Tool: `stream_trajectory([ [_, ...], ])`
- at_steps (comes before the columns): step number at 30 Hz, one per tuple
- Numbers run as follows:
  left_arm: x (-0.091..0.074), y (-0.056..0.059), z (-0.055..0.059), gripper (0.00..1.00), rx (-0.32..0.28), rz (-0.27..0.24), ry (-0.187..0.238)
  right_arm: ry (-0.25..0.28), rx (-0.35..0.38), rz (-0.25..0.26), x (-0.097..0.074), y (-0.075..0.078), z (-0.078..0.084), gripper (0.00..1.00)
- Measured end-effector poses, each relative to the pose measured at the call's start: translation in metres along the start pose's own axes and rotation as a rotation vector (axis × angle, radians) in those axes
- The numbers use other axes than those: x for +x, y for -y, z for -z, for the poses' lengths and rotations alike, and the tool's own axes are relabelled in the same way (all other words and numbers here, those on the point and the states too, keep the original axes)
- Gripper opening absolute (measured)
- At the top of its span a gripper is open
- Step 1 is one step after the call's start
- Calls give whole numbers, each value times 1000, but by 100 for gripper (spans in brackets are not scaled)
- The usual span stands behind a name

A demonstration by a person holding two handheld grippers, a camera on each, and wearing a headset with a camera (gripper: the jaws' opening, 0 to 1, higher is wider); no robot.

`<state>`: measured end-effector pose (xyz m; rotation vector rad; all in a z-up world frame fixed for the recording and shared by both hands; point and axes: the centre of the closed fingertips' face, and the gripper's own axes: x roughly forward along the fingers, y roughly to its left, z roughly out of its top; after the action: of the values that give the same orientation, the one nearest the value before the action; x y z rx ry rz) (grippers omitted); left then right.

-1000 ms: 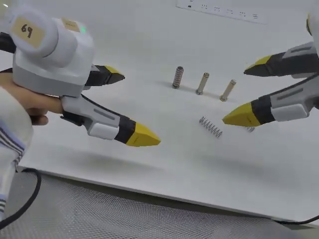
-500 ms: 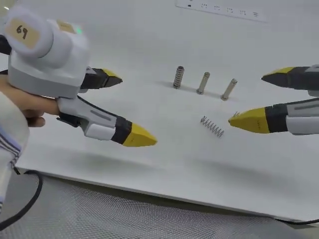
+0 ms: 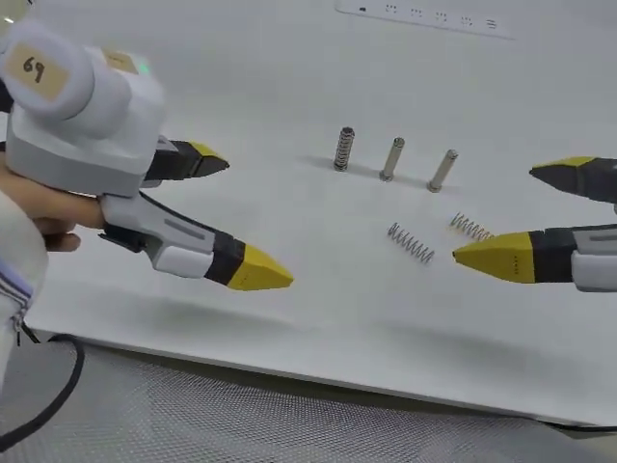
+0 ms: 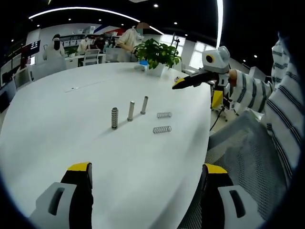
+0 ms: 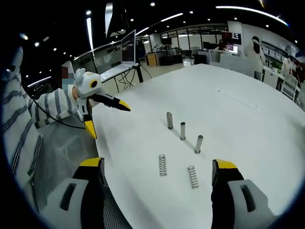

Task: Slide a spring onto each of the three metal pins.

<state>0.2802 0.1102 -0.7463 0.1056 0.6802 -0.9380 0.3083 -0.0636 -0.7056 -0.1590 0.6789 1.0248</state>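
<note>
**Q:** Where are the pins?
**A:** Three pins [image 3: 392, 159] stand upright in a row on the white table [image 3: 289, 77], well back from its near edge. In the head view the leftmost one wears a spring [image 3: 343, 149]. The other two are bare.

**Q:** And the rest?
**A:** Two loose springs [image 3: 410, 243] lie flat between the row and the near edge, near each other but apart.

**Q:** The grippers?
**A:** The left gripper [image 3: 246, 217] and right gripper [image 3: 503, 214] hover at opposite sides, jaws spread wide, each holding nothing.
</note>
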Motion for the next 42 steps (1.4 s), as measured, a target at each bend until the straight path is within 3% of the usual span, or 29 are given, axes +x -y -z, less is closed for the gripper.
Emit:
stream_trajectory([
  [3, 1, 1, 1, 93, 4, 5, -8, 28, 12, -4, -2, 0, 1, 99],
  [13, 8, 5, 0, 92, 7, 36, -8, 57, 27, 31, -4, 10, 10, 99],
  [30, 10, 6, -8, 91, 28, 55, -9, 34, 14, 34, -1, 9, 11, 100],
  [33, 12, 7, -10, 89, 34, 80, -19, 31, 23, 40, -2, 11, 12, 100],
  [42, 28, 4, -23, 88, 117, 126, -39, 24, 30, 45, -3, 10, 16, 100],
])
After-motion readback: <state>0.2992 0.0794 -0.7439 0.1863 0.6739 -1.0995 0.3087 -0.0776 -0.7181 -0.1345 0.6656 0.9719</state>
